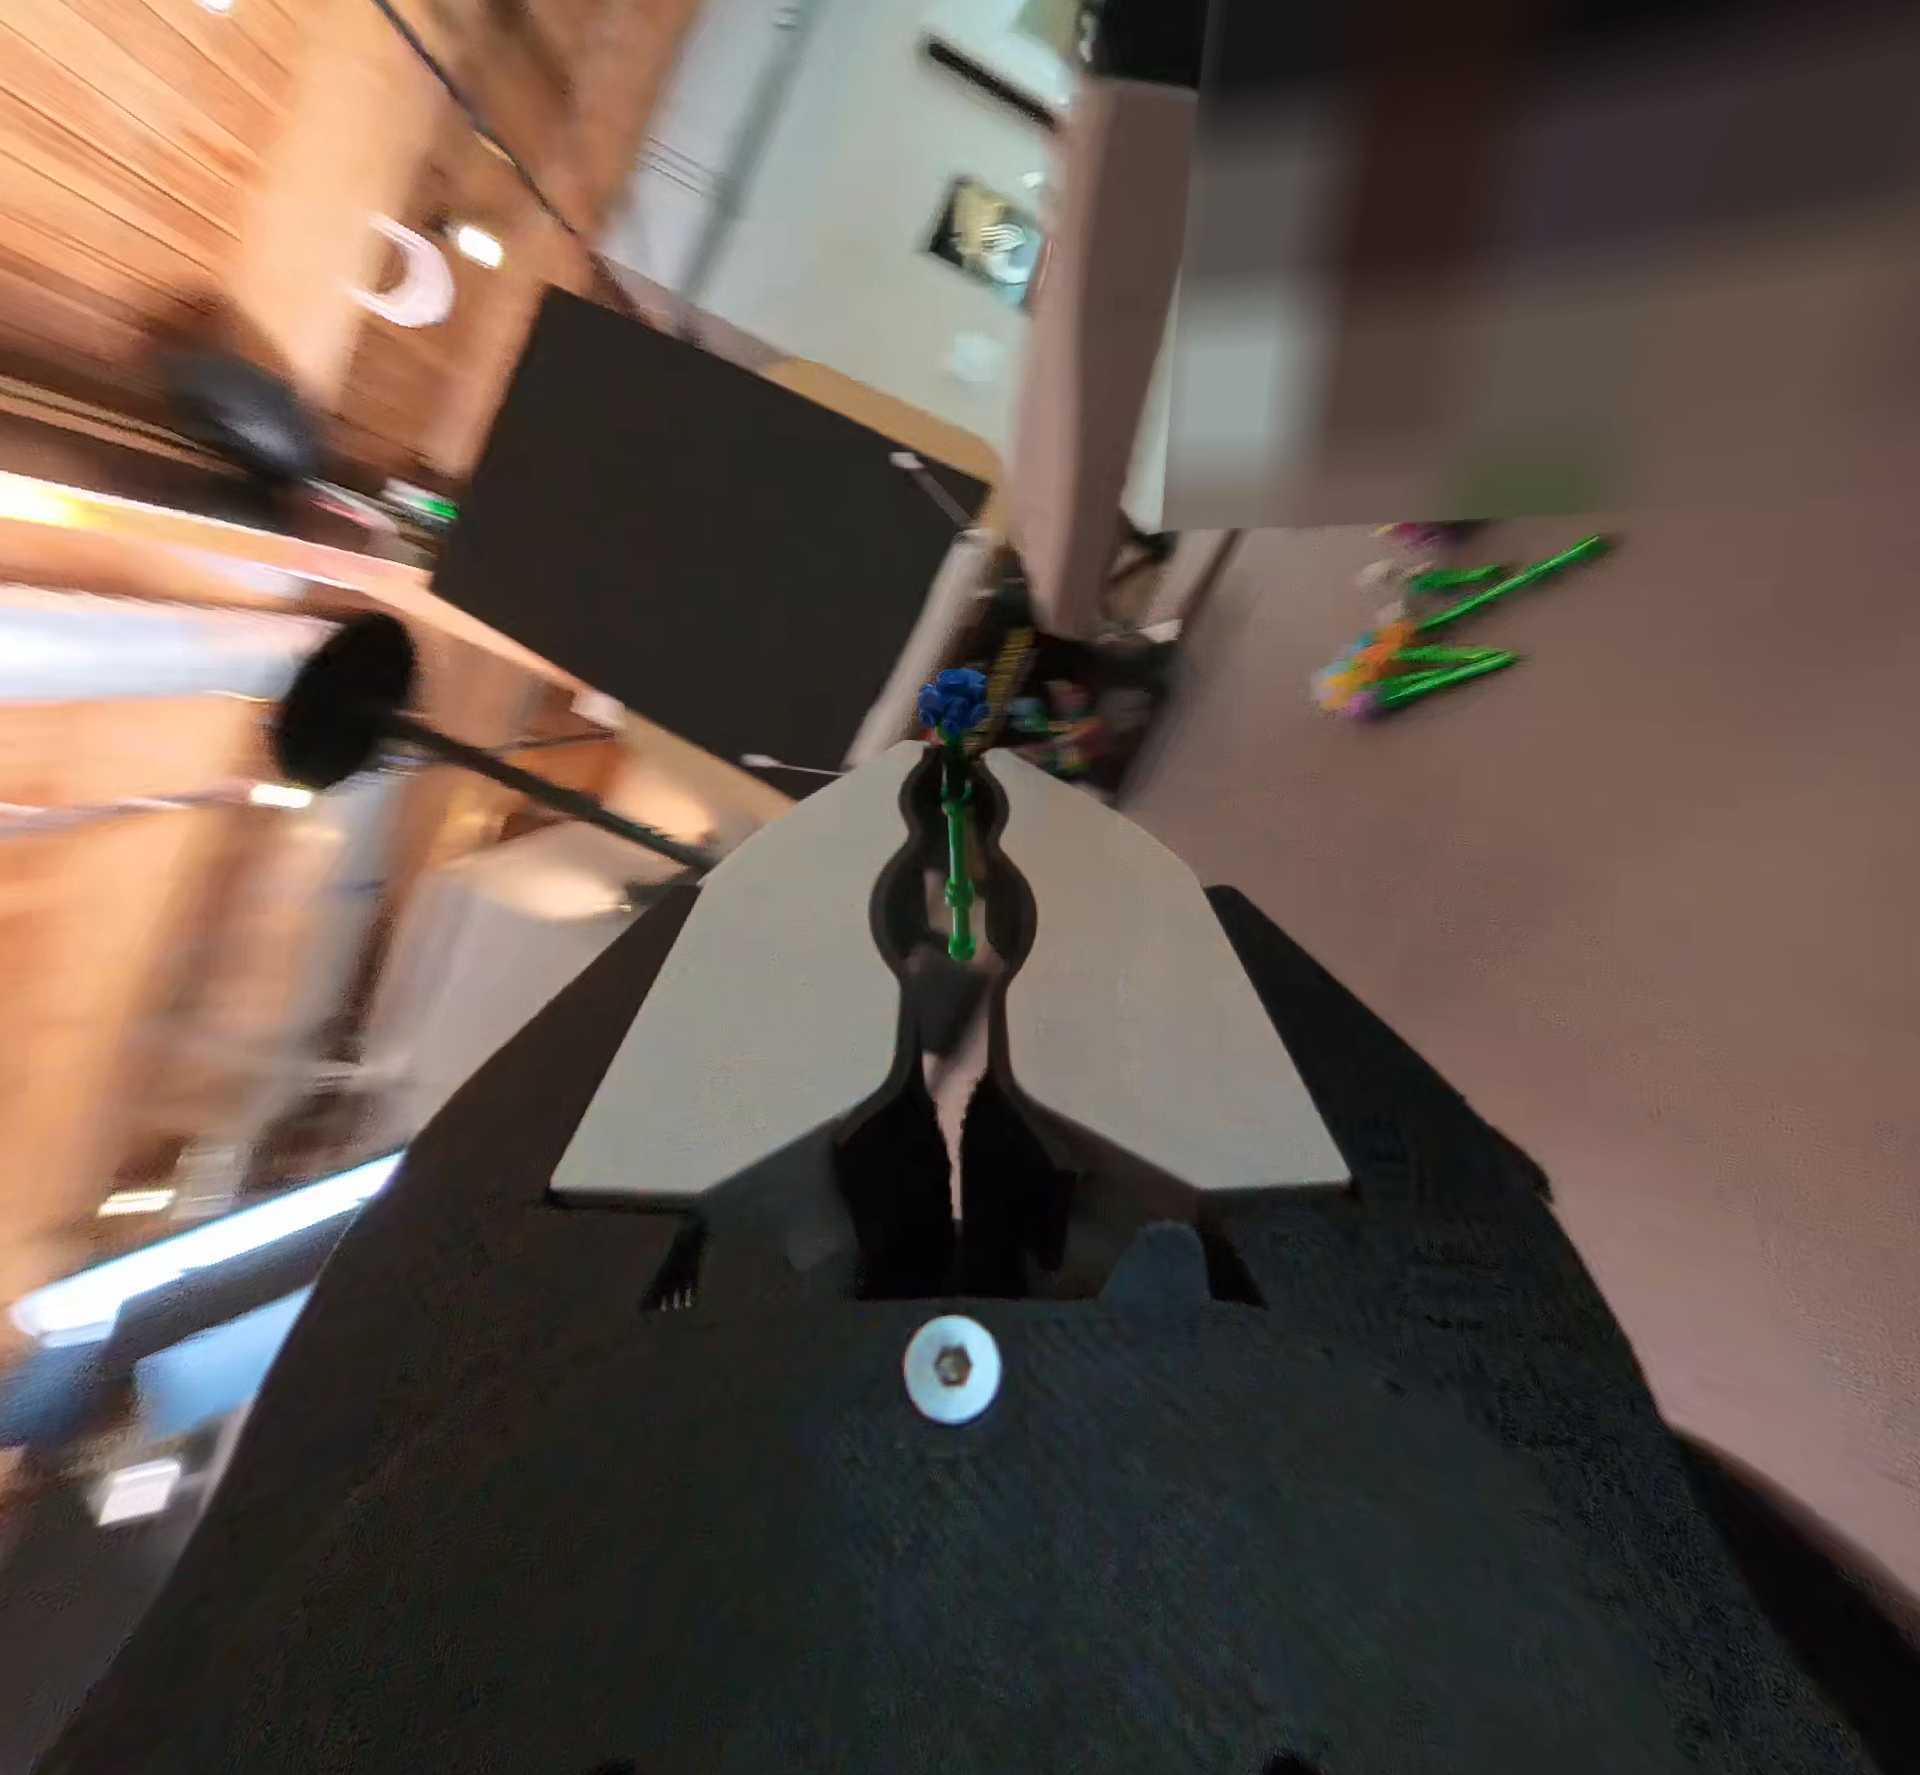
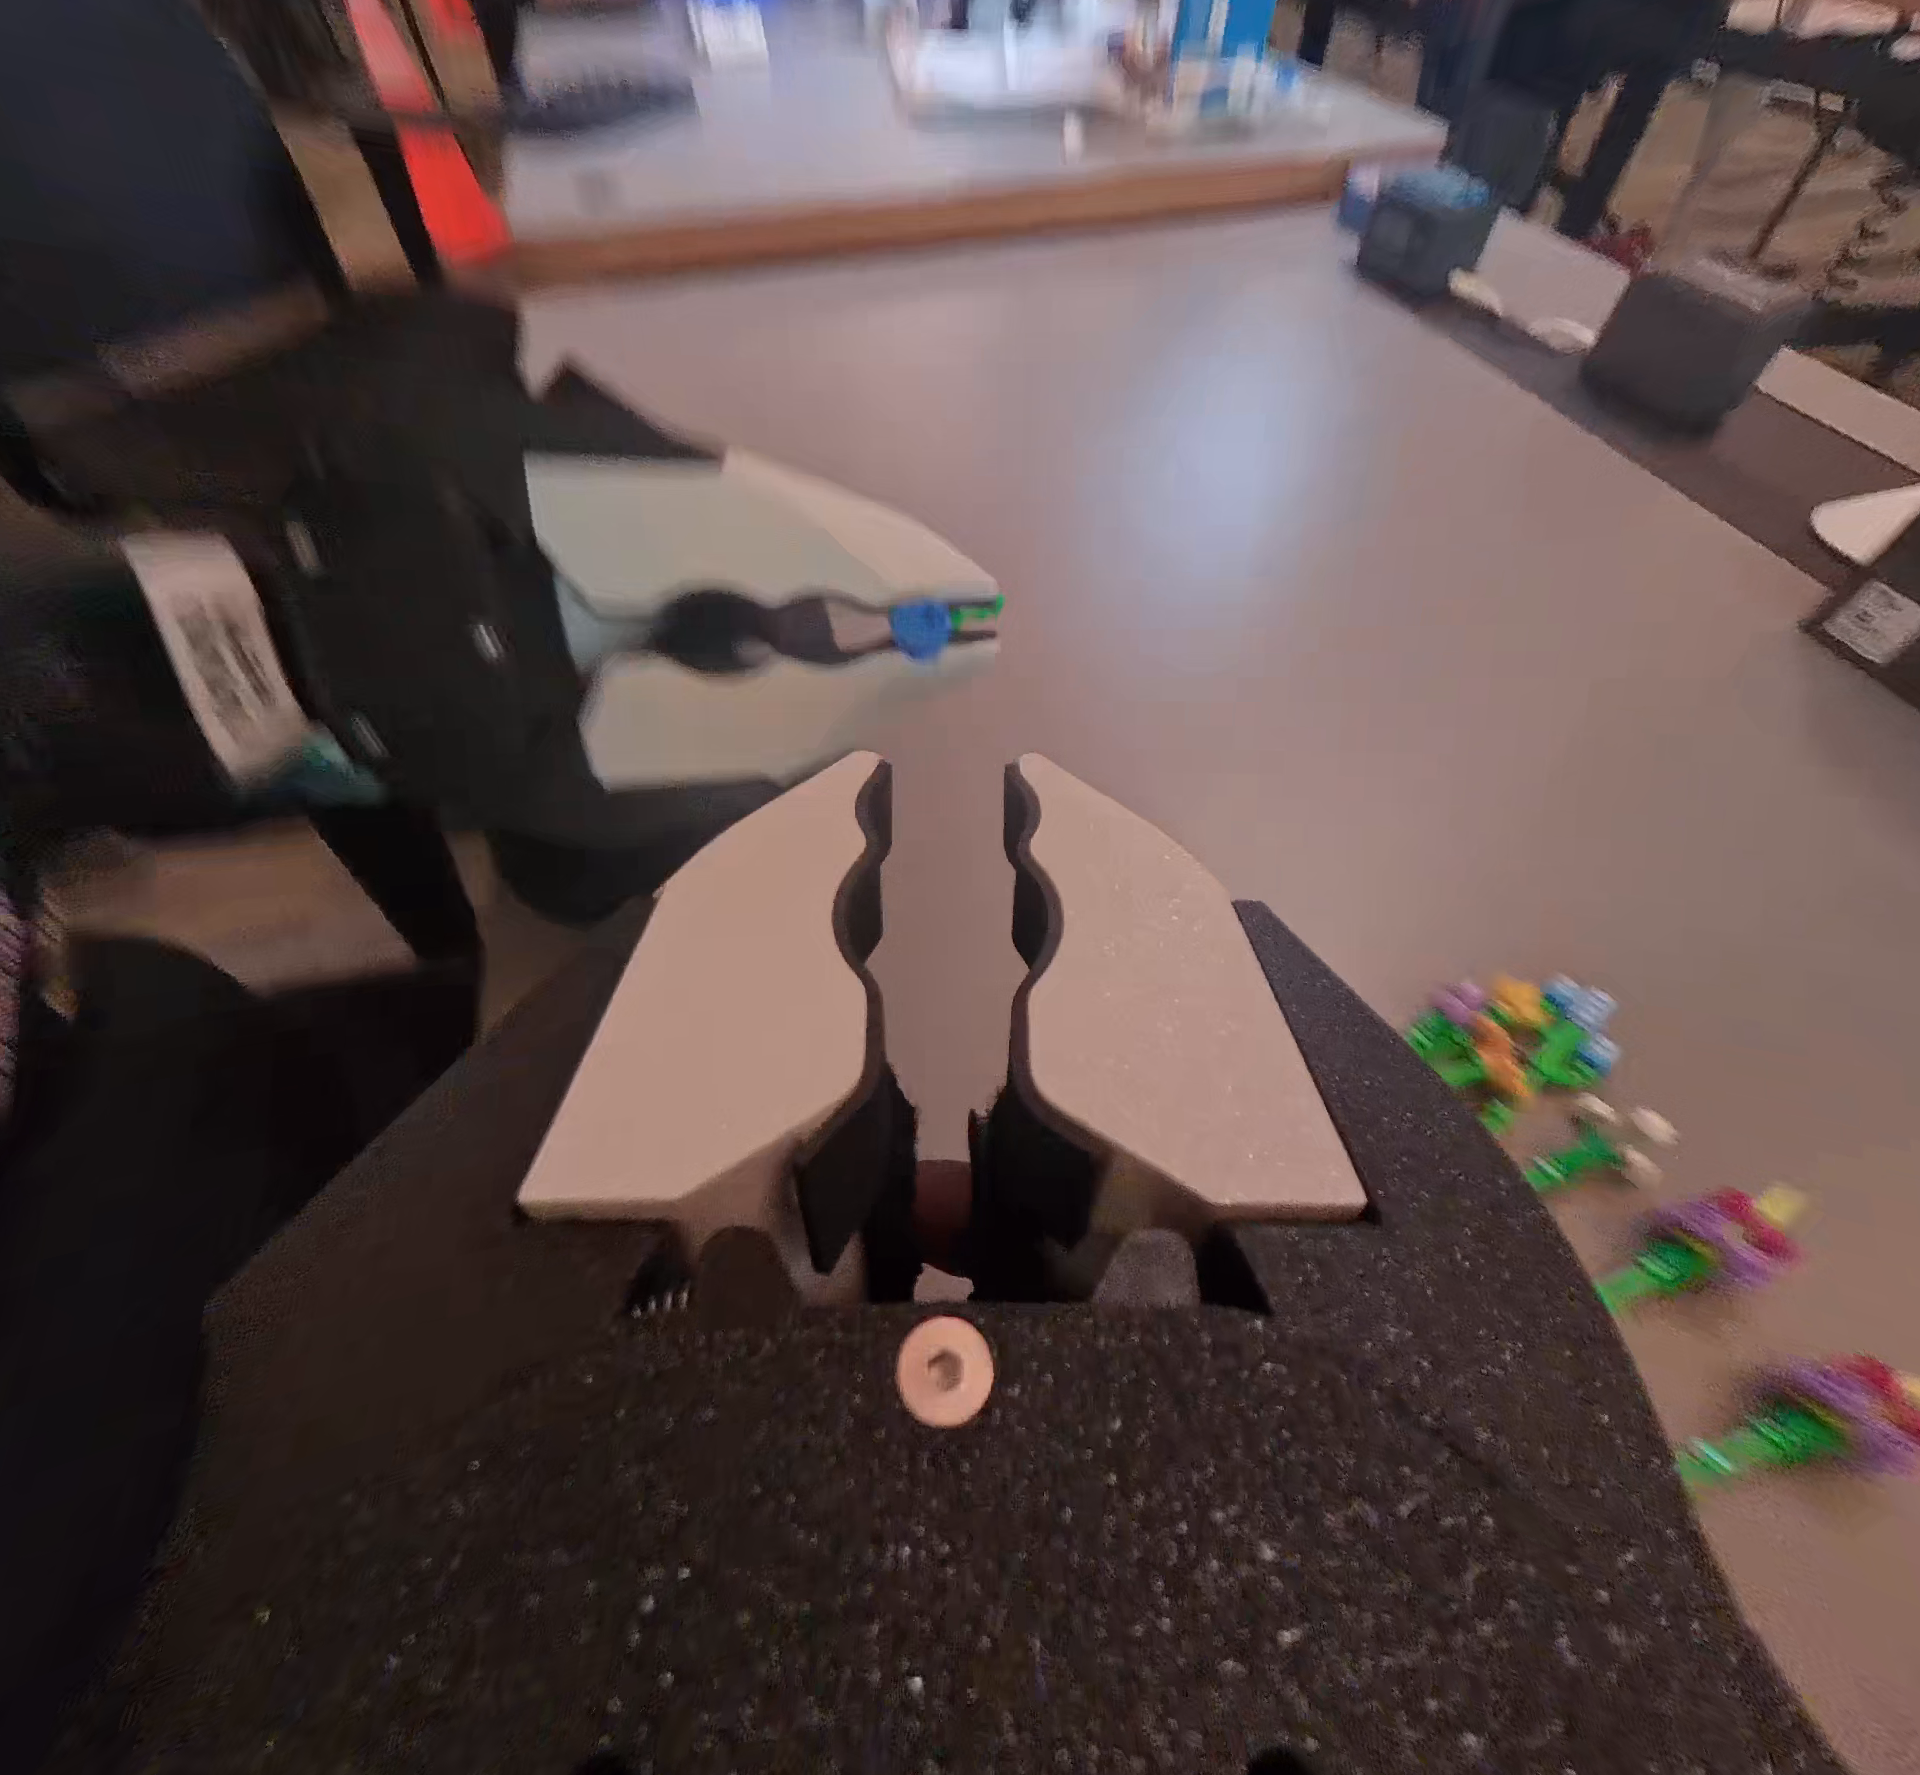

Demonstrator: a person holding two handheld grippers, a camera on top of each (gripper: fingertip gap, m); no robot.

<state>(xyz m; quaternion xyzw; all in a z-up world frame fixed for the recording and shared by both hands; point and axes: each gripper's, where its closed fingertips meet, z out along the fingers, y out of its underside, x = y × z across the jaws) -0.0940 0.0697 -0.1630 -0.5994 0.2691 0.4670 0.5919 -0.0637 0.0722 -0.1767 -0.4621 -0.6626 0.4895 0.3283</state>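
Note:
My left gripper (image 1: 954, 769) is shut on a small toy flower (image 1: 956, 717) with a blue head and a green stem; the stem runs back between the jaws and the head sticks out past the tips. The left wrist view is tilted and blurred. In the right wrist view the left gripper (image 2: 977, 624) shows at the left, held above the grey table (image 2: 1247, 499), with the blue flower (image 2: 920, 629) between its tips. My right gripper (image 2: 948, 769) is open and empty, just below and in front of the left one.
Several toy flowers with green stems and purple, orange and blue heads (image 2: 1517, 1050) lie at the right of the table; they also show in the left wrist view (image 1: 1423, 655). A dark box (image 2: 1683, 343) stands at the far right. A person's dark sleeve (image 2: 125, 167) is at the left.

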